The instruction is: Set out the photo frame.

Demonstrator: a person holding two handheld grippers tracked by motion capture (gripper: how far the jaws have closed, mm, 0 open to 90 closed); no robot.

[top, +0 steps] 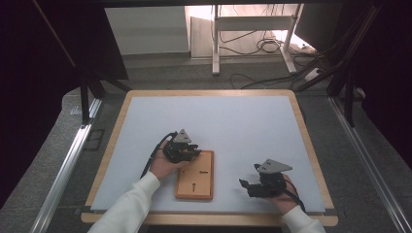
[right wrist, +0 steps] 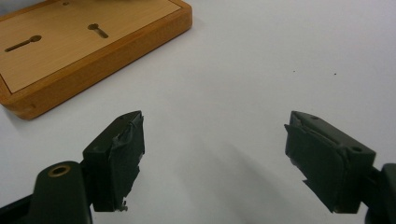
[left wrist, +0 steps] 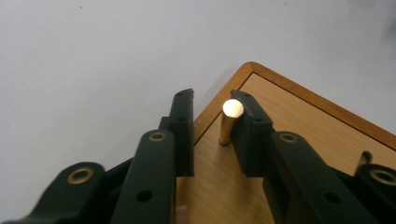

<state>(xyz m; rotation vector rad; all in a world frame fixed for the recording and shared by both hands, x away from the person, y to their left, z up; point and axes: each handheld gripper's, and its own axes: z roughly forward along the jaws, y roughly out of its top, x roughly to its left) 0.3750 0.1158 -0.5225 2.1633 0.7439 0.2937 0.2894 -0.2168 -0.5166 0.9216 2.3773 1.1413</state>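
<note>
Two tongs are working over the white tabletop (top: 233, 121), and the left tongs (left wrist: 212, 133) are straddling a small brass pin (left wrist: 229, 122) standing upright near a corner of the wooden board (left wrist: 299, 126). One jaw is touching the pin while the other is standing clear of it, so the tongs are not yet gripping. The right tongs (right wrist: 212, 158) are hanging wide open and empty over bare tabletop, beside the board (right wrist: 93, 51) and its two keyhole slots (right wrist: 98, 31). The risk is lying in that one-sided contact — if the jaws are closing off-centre, the touching jaw is likely pushing the pin sideways, tilting it in its hole or letting it slip out — and an unsteadied board may be sliding
</note>
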